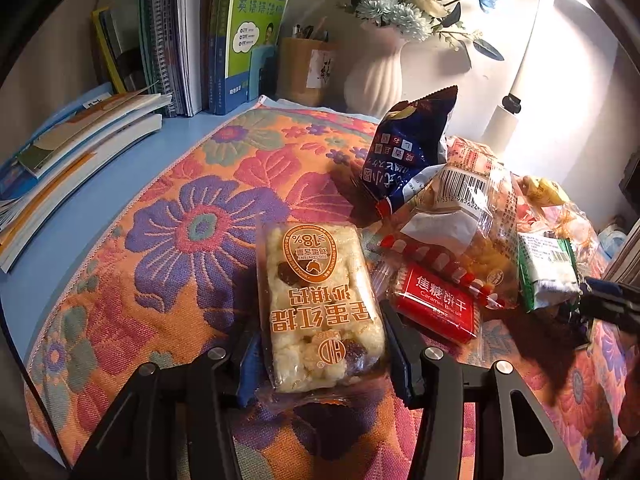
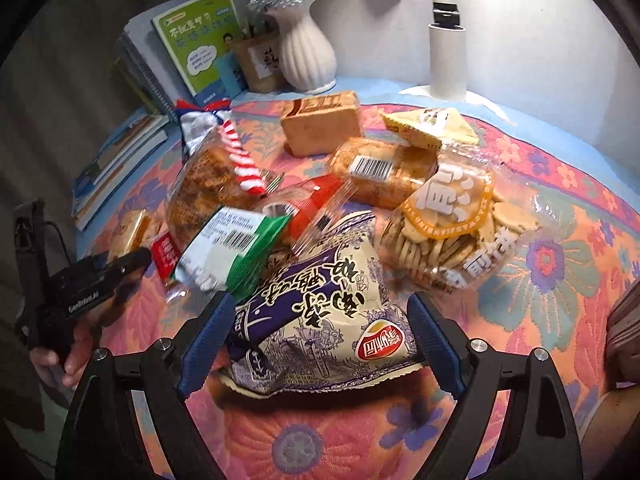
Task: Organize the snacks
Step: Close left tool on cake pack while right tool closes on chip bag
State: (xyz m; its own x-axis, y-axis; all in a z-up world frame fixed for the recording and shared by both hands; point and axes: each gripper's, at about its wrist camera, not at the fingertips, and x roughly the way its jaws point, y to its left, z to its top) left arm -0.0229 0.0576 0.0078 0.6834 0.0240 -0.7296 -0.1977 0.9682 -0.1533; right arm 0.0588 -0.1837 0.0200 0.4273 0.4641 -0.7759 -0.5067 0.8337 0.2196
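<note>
A clear pack of puffed rice cake [image 1: 320, 304] with orange print sits between the fingers of my left gripper [image 1: 324, 352], whose pads press on its two long sides just above the floral cloth [image 1: 180, 220]. In the right wrist view, a cream and purple chip bag [image 2: 320, 312] lies between the blue pads of my right gripper [image 2: 322, 332]. The jaws stand wide beside the bag's edges without squeezing it. One of the right gripper's fingers [image 1: 612, 300] shows at the right edge of the left wrist view.
A heap of snacks fills the cloth's middle: a red caramel biscuit pack [image 1: 434, 306], a dark blue bag [image 1: 404, 152], a green and white pack [image 2: 236, 248], a round cracker bag [image 2: 448, 232], a brown block [image 2: 320, 124]. Books [image 1: 180, 40], a vase [image 1: 376, 76] and a white lamp [image 2: 447, 60] line the back.
</note>
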